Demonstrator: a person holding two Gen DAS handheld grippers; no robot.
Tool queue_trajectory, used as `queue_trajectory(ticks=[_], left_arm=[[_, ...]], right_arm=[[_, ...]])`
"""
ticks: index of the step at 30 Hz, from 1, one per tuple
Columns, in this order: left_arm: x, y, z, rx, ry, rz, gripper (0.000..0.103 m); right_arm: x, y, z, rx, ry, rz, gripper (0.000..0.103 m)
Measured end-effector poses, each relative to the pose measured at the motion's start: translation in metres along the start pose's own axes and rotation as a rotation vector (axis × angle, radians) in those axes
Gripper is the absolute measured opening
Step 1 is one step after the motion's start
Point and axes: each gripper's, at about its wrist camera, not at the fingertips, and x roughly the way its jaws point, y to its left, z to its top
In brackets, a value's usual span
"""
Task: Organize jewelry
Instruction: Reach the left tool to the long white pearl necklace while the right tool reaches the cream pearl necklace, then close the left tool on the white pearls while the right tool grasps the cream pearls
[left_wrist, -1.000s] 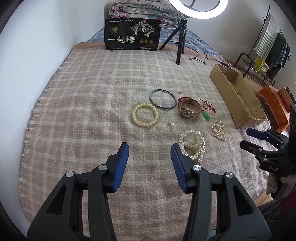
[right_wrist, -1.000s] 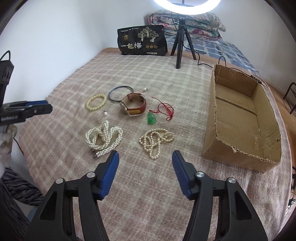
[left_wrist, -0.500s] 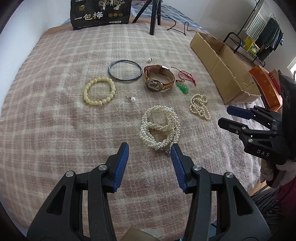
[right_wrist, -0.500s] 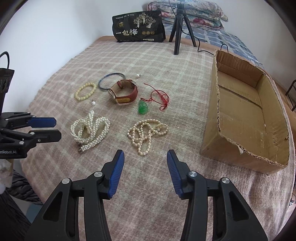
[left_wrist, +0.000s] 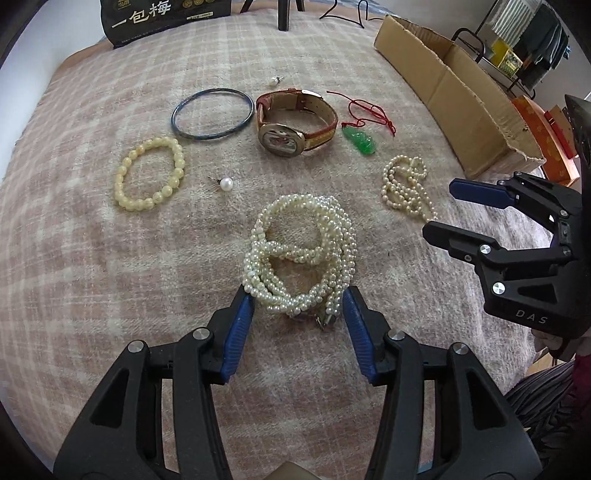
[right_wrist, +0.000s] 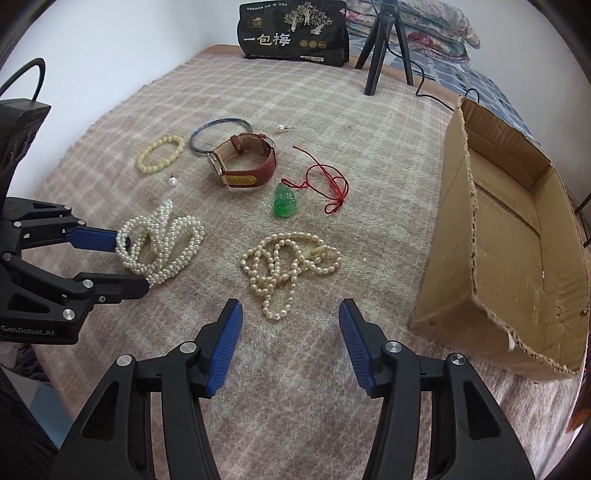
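So far nothing has been organized: your cardboard box (right_wrist: 517, 236) at the right edge of the blanket (right_wrist: 332, 92) shows a bare floor, and all 8 pieces of jewelry lie loose on the plaid weave. From left to right you have the yellow bead bracelet (left_wrist: 149, 173), the blue bangle (left_wrist: 212, 113), 2 pearl studs (the near one (left_wrist: 226, 183), the far one (left_wrist: 275, 80)), the brown-strap watch (left_wrist: 295, 127) resting on its side, the green pendant (left_wrist: 360, 140) on its red cord, the small pearl strand (right_wrist: 288, 266) and the white pearl necklace (left_wrist: 301, 254), a coiled multi-strand bundle.

Your left gripper (left_wrist: 297, 314) is wide open and low over the blanket, its 2 blue pads flanking the near end of the white pearl necklace where the clasp lies; the left pad sits just beside or touching the beads, yet nothing is clamped. Judged from this, you are at the first pick, with the closing squeeze still to come.

Your right gripper (right_wrist: 290, 332) is likewise wide open and holds nothing; it sits near the small pearl strand, whose lowest loop lies just ahead of the gap between the pads, not inside it.
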Motion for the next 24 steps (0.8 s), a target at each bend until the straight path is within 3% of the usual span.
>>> queue_trajectory(ticks=[11,20,21,24], left_arm=[[0.004,-0.007,0.013,0.005,-0.001,0.018,0.051],[0.033,-0.009,0.044,-0.016,0.006,0.042,0.056],[0.034,-0.007,0.047,-0.026,0.004,0.037,0.055],[0.032,-0.001,0.047,-0.044,-0.006,0.044,0.041]], right_arm=[[0.012,-0.001,0.007,-0.011,0.001,0.003,0.053],[0.015,-0.002,0.010,-0.004,0.005,0.004,0.058],[0.016,-0.002,0.010,-0.003,0.005,0.006,0.058],[0.018,0.000,0.011,-0.007,0.006,0.005,0.062]])
